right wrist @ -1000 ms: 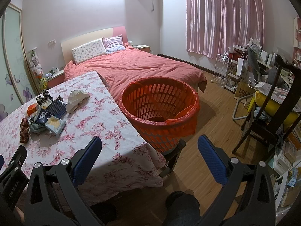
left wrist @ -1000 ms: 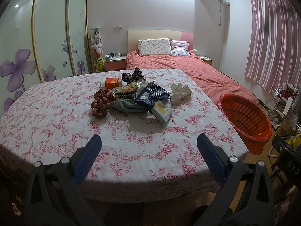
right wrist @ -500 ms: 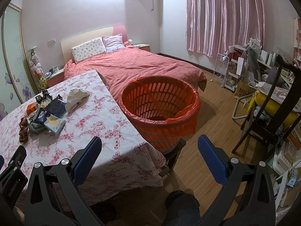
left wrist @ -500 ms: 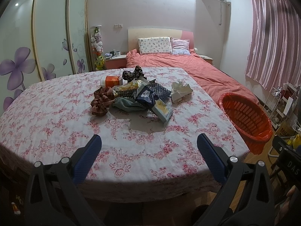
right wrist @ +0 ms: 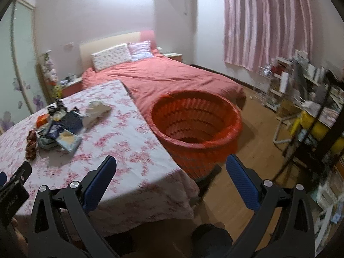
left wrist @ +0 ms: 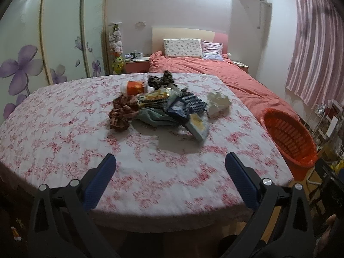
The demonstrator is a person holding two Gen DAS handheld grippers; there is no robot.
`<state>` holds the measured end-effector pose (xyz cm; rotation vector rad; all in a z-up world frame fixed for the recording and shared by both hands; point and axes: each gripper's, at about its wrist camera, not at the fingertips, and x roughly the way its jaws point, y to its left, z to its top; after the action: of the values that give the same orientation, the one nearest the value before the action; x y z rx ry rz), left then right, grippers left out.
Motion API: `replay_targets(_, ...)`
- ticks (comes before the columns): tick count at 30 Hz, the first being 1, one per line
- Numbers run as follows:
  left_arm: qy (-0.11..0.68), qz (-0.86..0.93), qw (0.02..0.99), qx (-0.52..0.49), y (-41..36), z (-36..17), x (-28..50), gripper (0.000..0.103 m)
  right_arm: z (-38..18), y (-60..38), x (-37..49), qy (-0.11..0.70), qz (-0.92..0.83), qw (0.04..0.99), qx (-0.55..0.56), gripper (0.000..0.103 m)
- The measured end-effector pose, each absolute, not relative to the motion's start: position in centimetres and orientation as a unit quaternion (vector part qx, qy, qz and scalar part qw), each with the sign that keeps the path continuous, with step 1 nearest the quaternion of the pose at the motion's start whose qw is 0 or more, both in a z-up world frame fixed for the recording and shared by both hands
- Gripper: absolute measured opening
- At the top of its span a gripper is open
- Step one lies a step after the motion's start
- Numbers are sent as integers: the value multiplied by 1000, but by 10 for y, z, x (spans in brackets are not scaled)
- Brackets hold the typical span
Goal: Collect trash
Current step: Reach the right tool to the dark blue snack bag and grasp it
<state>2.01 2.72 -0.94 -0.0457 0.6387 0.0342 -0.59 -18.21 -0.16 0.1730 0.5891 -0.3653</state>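
A pile of trash (left wrist: 169,107) lies mid-table on the floral tablecloth (left wrist: 64,133): snack wrappers, an orange box (left wrist: 134,87), a crumpled white tissue (left wrist: 217,103), a brown scrunchie (left wrist: 122,114) and a dark bow (left wrist: 161,79). My left gripper (left wrist: 171,162) is open over the table's near edge, well short of the pile. An orange basket (right wrist: 193,126) stands on the floor right of the table. My right gripper (right wrist: 172,163) is open and holds nothing, near the table's front right corner. In the right wrist view the pile (right wrist: 60,126) sits far left.
A bed with a red cover (right wrist: 163,79) runs behind the table and basket. Pink curtains (right wrist: 264,21), cluttered shelves (right wrist: 305,90) and a dark chair (right wrist: 318,129) fill the right side. A wardrobe with purple flowers (left wrist: 32,43) lines the left wall. Wooden floor (right wrist: 253,150) surrounds the basket.
Both grippers have moved forward and up slightly toward the table; the pile sits a bit nearer in the left view. The right view has swung and is blurred. Both stay open.
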Motion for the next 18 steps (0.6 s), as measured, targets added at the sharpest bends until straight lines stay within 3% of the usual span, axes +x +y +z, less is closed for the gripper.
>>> replay_targets(18,329,82,938,-69,127,-12,94,99,-15,-108,108,336,27,939,72,101)
